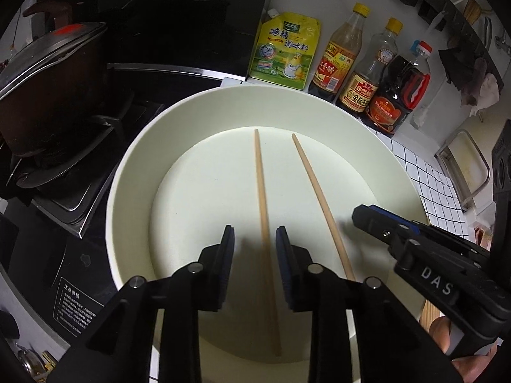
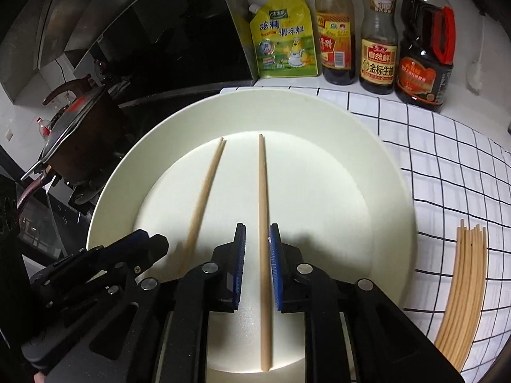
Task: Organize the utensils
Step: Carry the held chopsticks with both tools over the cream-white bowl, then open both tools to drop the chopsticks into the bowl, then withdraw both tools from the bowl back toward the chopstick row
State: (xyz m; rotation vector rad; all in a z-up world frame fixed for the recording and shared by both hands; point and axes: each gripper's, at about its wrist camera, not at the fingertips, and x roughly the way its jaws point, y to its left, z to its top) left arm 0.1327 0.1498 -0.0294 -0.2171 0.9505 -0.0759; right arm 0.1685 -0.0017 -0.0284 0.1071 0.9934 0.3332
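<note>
A grid-tiled table (image 2: 431, 146) beside a stove carried a pale plate (image 2: 319, 111) with sauce bottles (image 2: 377, 51) along the far wall. Two chopsticks lay on the plate, tips far. Your left gripper (image 1: 255, 239) straddled the left chopstick (image 1: 260, 172), fingers spread, not gripping; your right gripper (image 2: 257, 239) likewise flanked the right chopstick (image 2: 262, 185). A chopstick bundle (image 2: 463, 287) lay right of the plate. Best practice, judged here: lower squarely, close gently mid-shaft, lift level.
</note>
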